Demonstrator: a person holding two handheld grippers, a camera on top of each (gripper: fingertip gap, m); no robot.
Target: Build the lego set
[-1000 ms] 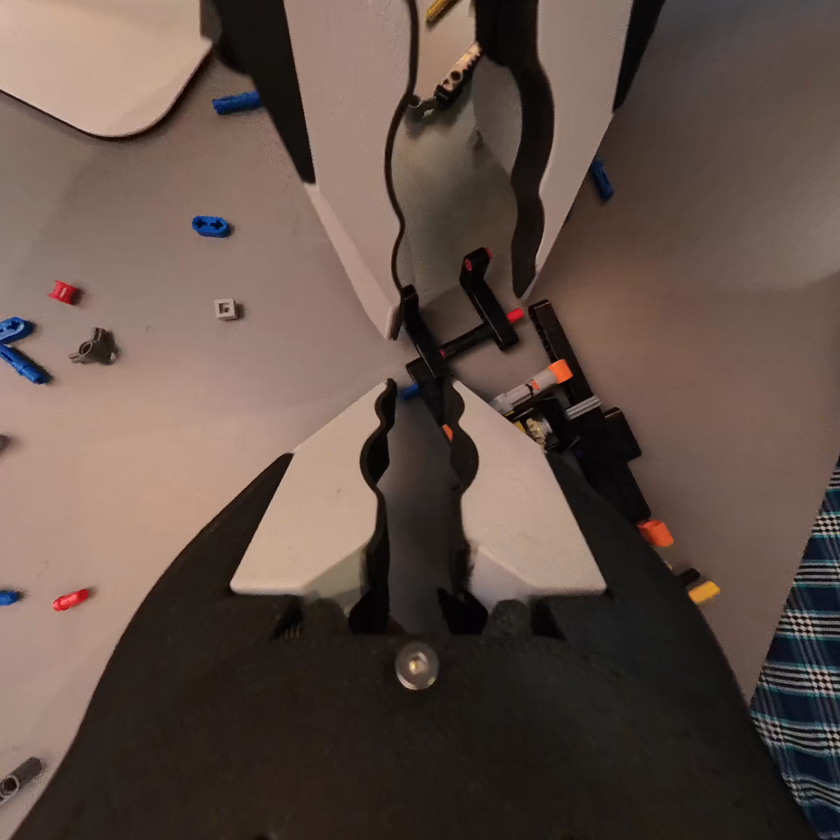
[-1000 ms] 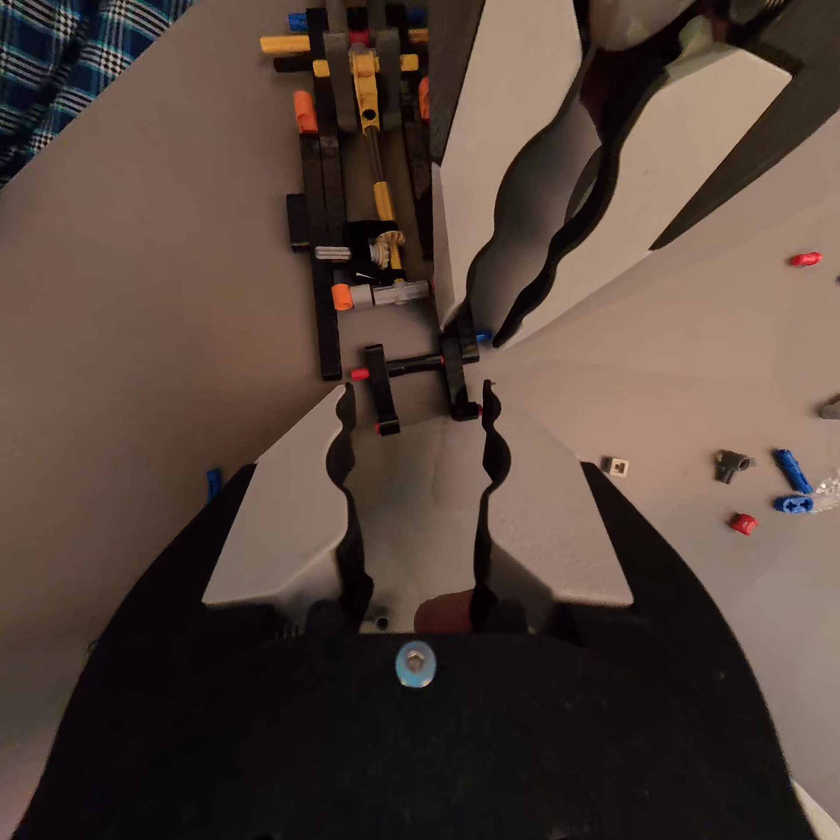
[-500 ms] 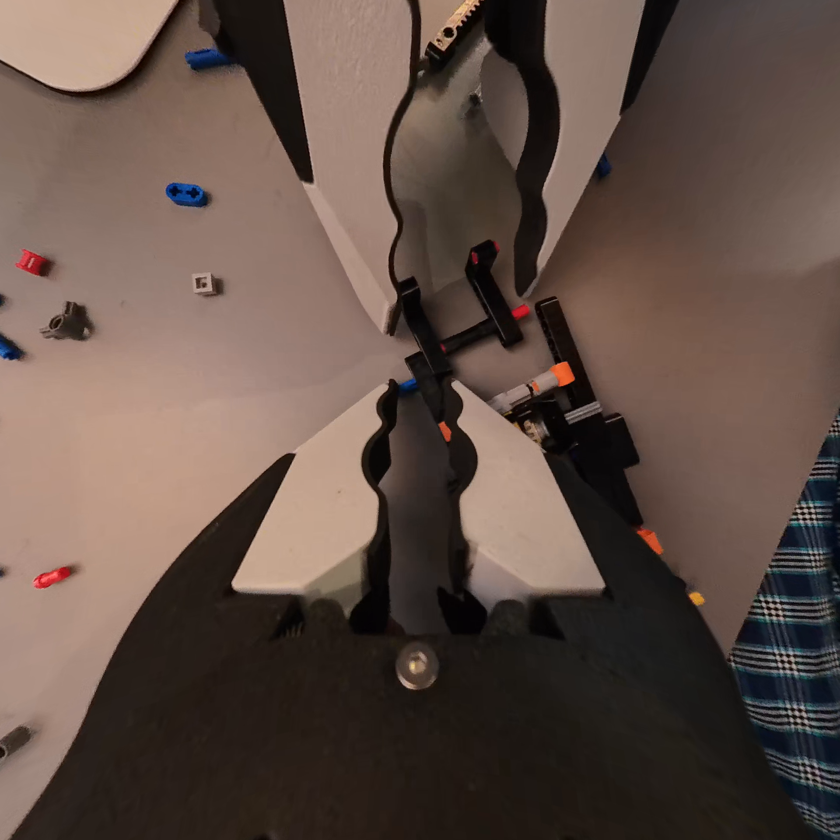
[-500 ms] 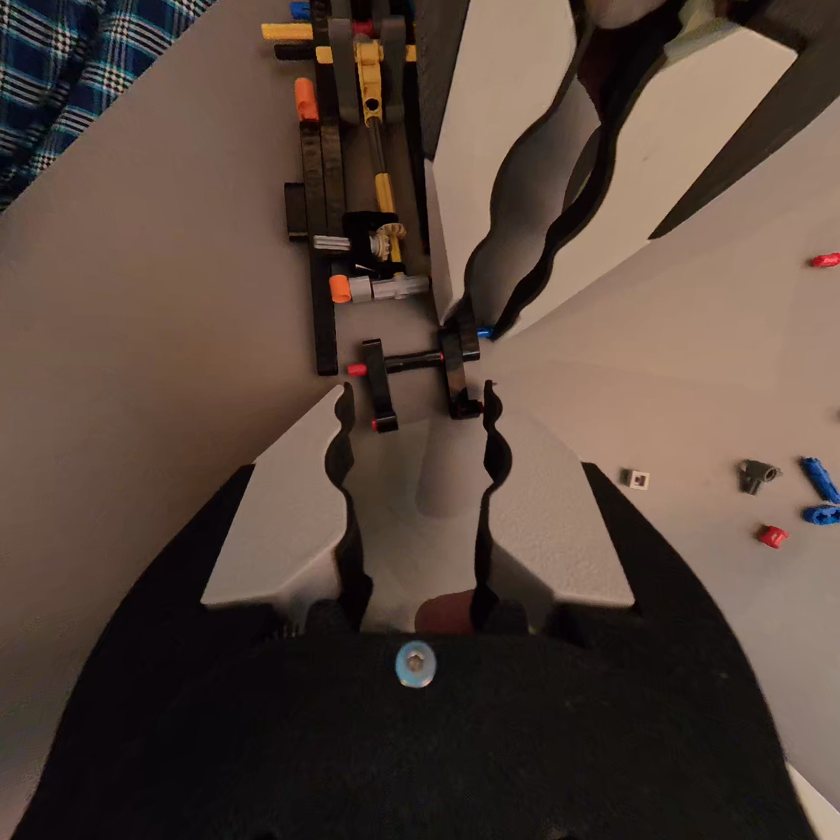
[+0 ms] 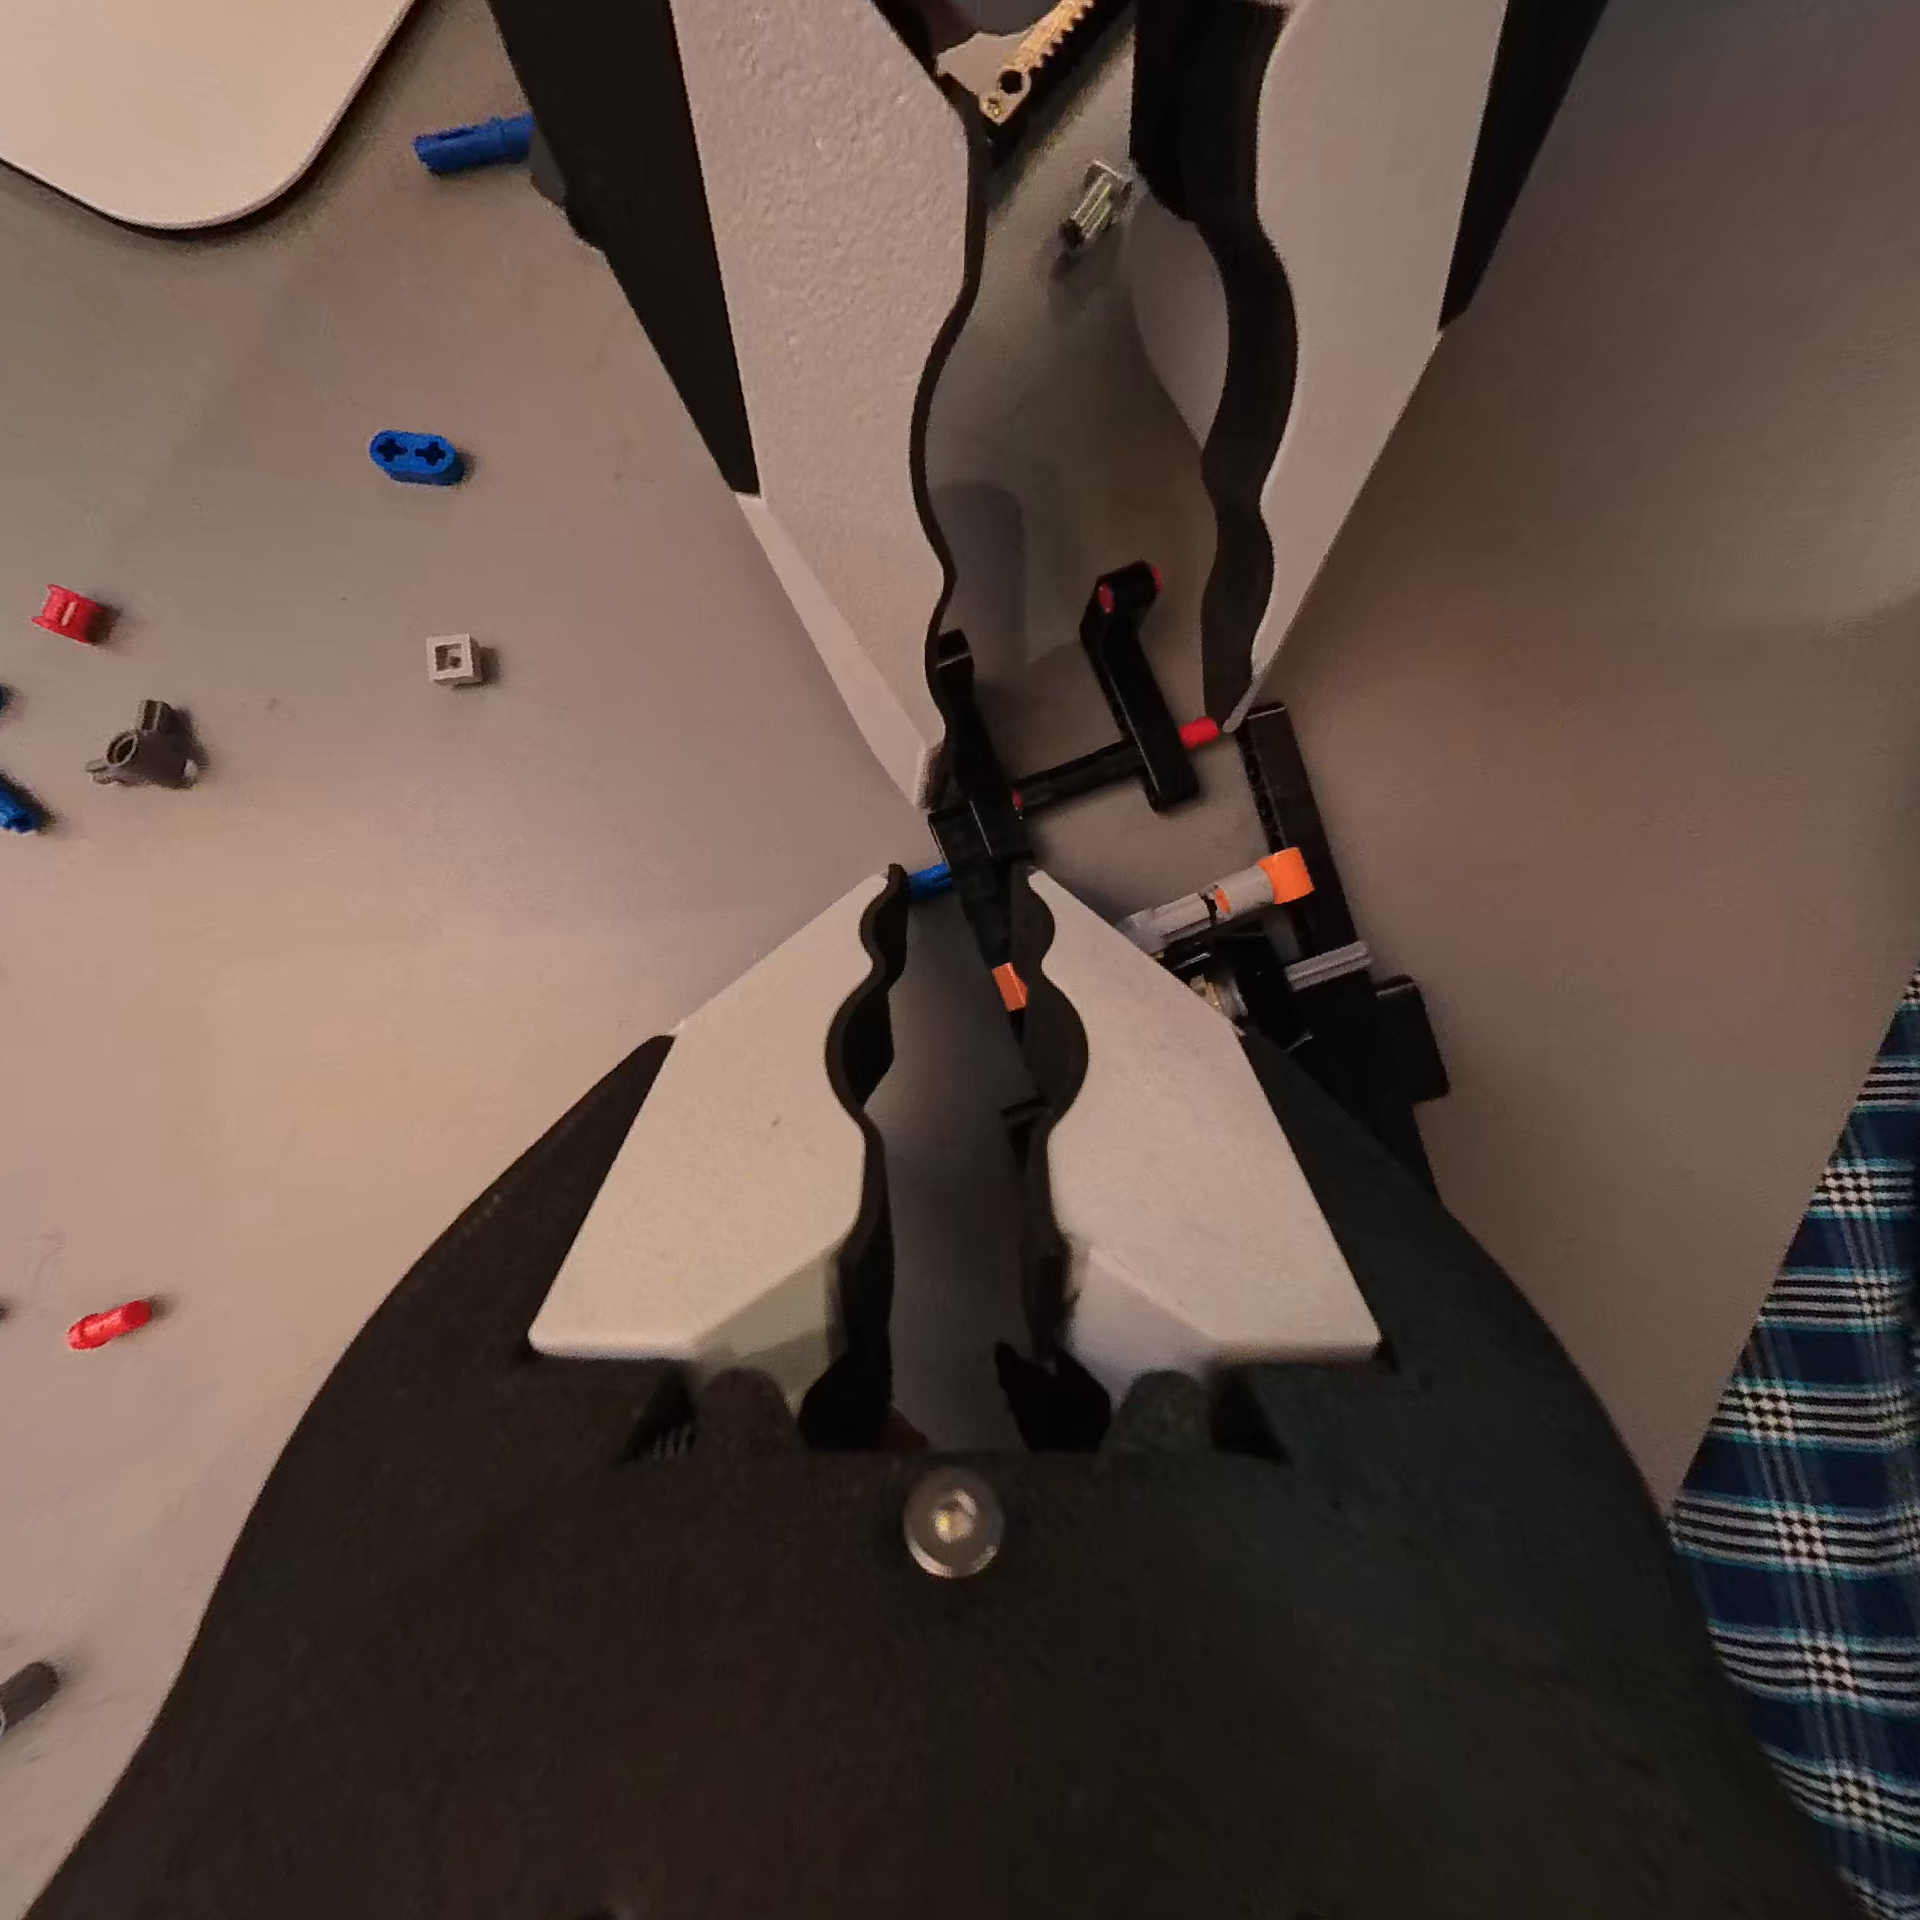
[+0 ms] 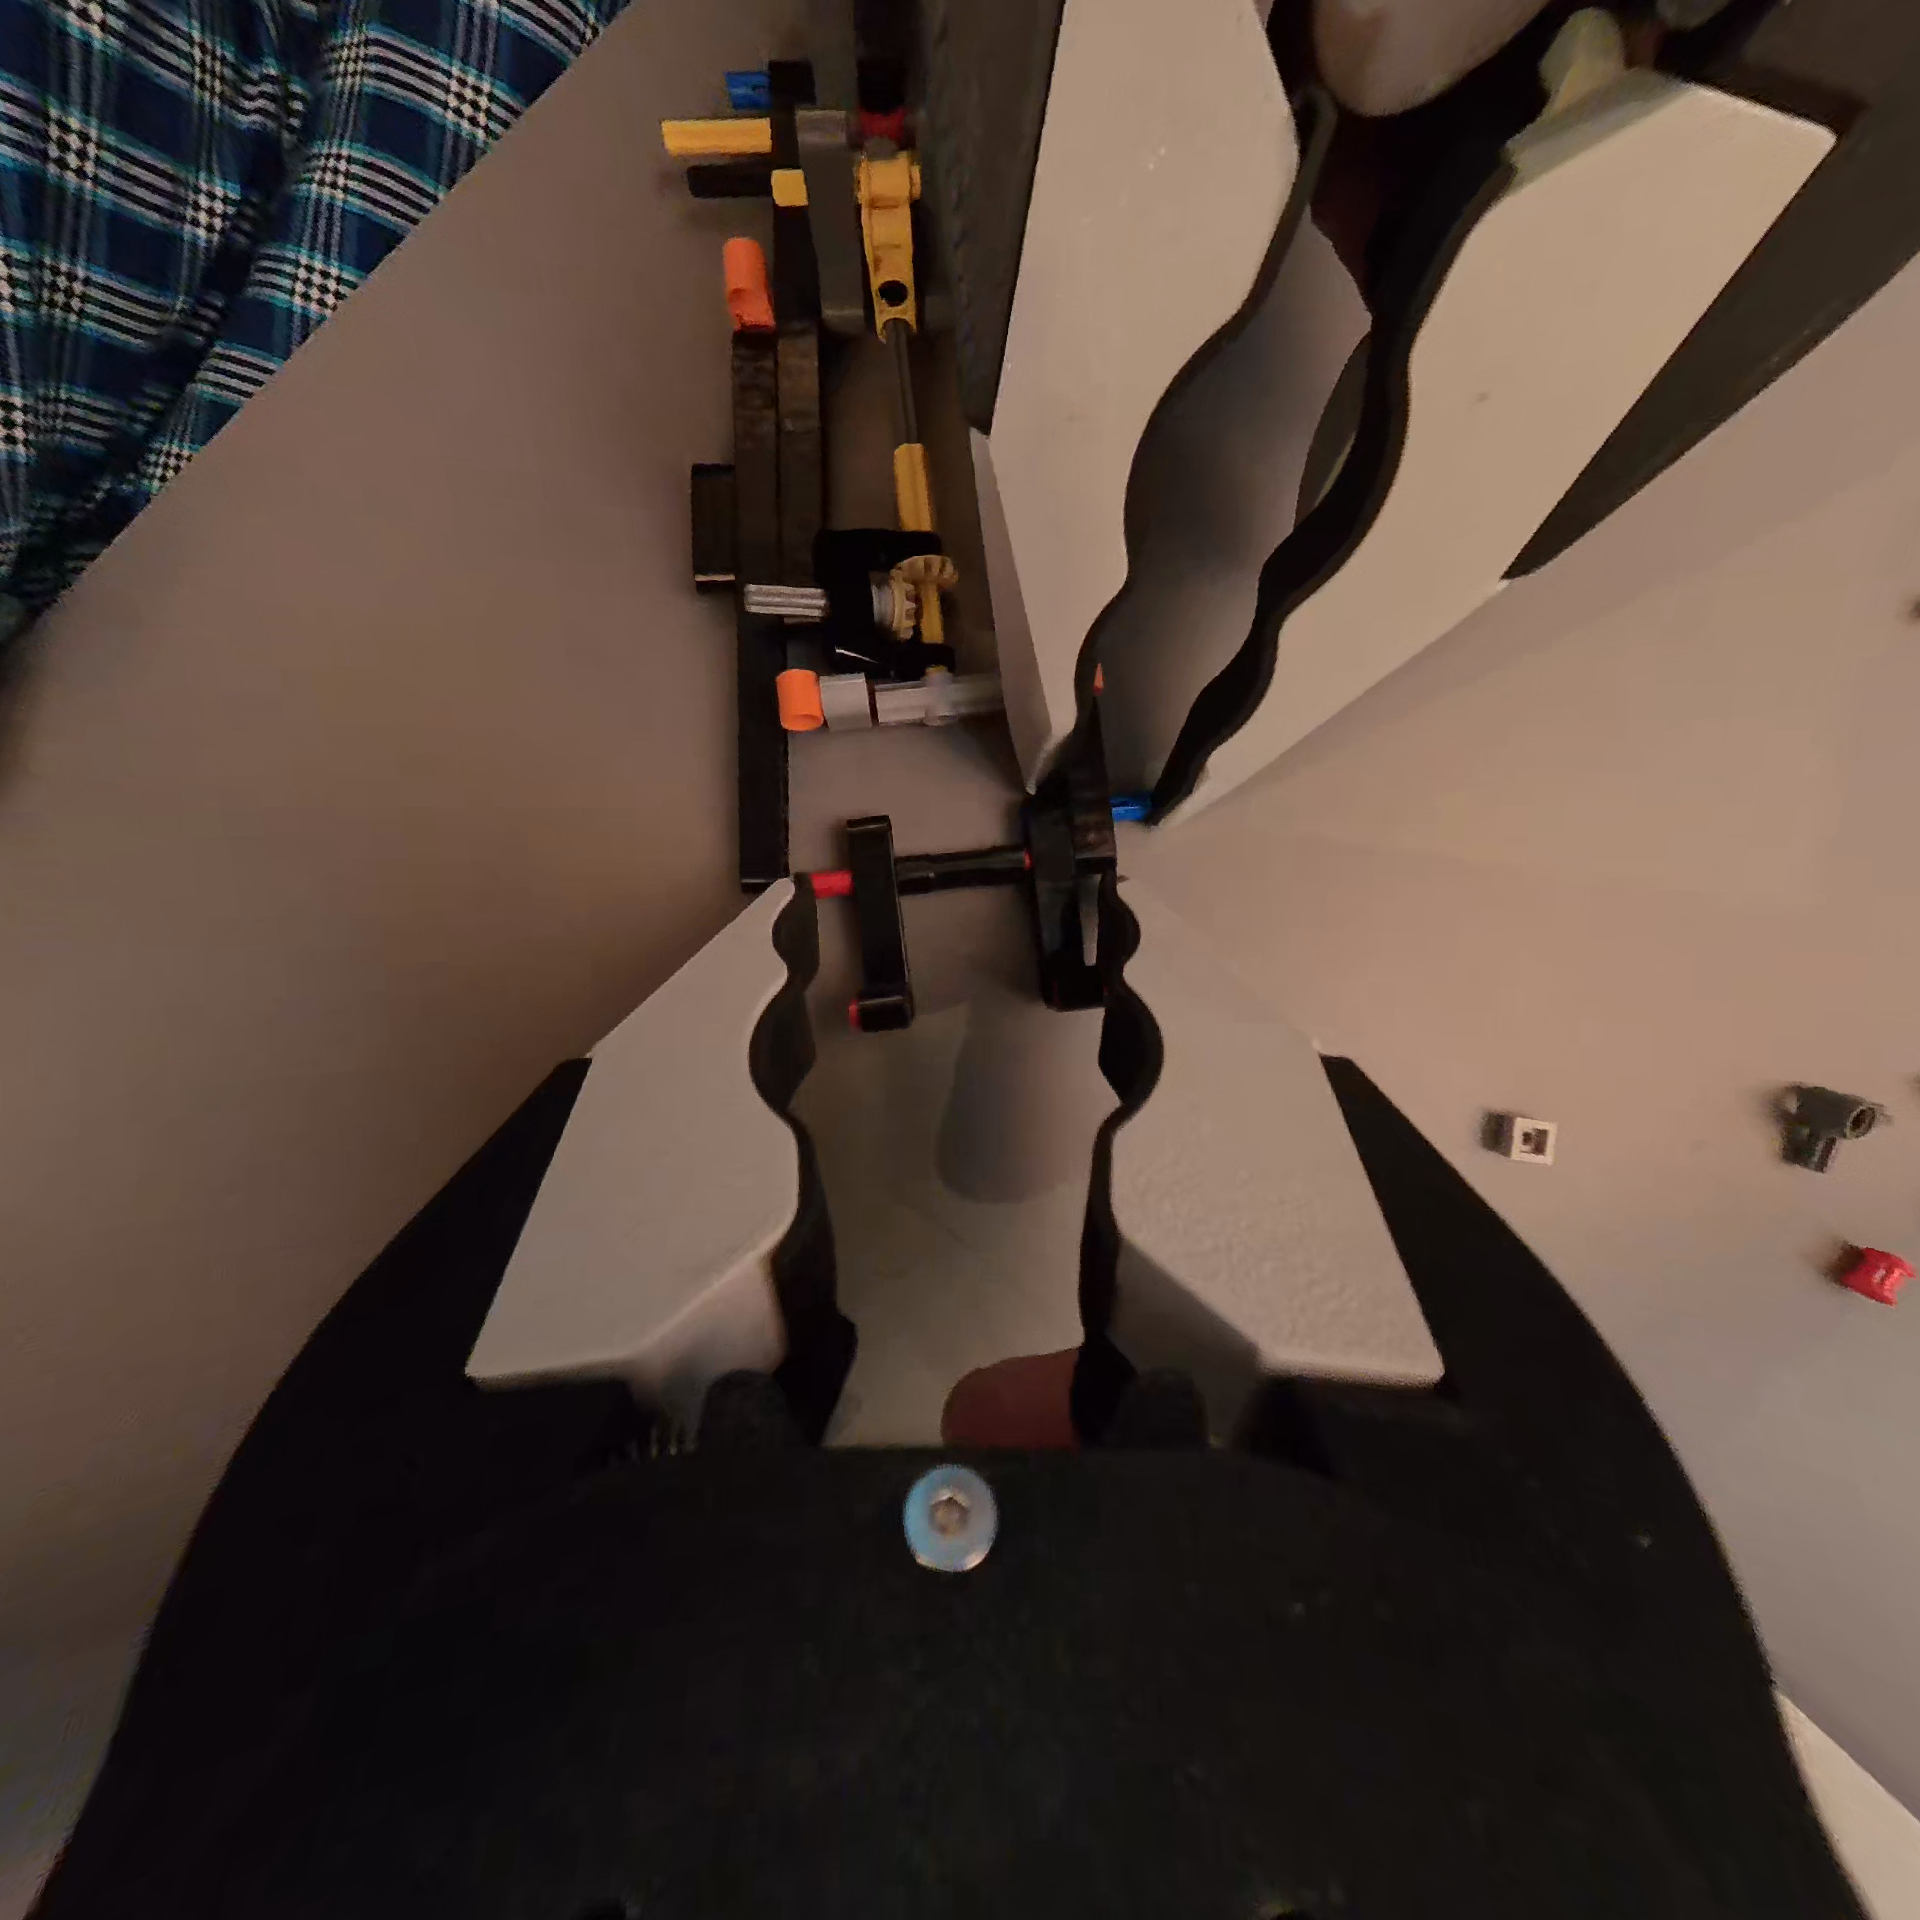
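Note:
A long black lego model with yellow, orange and grey parts lies on the grey table. At its near end sits a black H-shaped piece: two short arms on a black axle, with red pins. My left gripper is shut on the model's black side beam, beside a blue pin; it also shows in the right wrist view. My right gripper is partly open, and its tips flank the H-shaped piece. One tip is at the red pin, the other against the far arm. It also shows in the left wrist view.
Loose parts lie to one side: a blue two-hole piece, a red bush, a small grey square, a dark grey connector, a red pin. A white board sits at the back. Plaid cloth borders the table. Only a small space, under 4 cm, lies between the two pairs of fingers.
My right gripper has moved forward at the same opening, so its tips now sit on both sides of the H-shaped piece. My left gripper keeps its hold on the beam.

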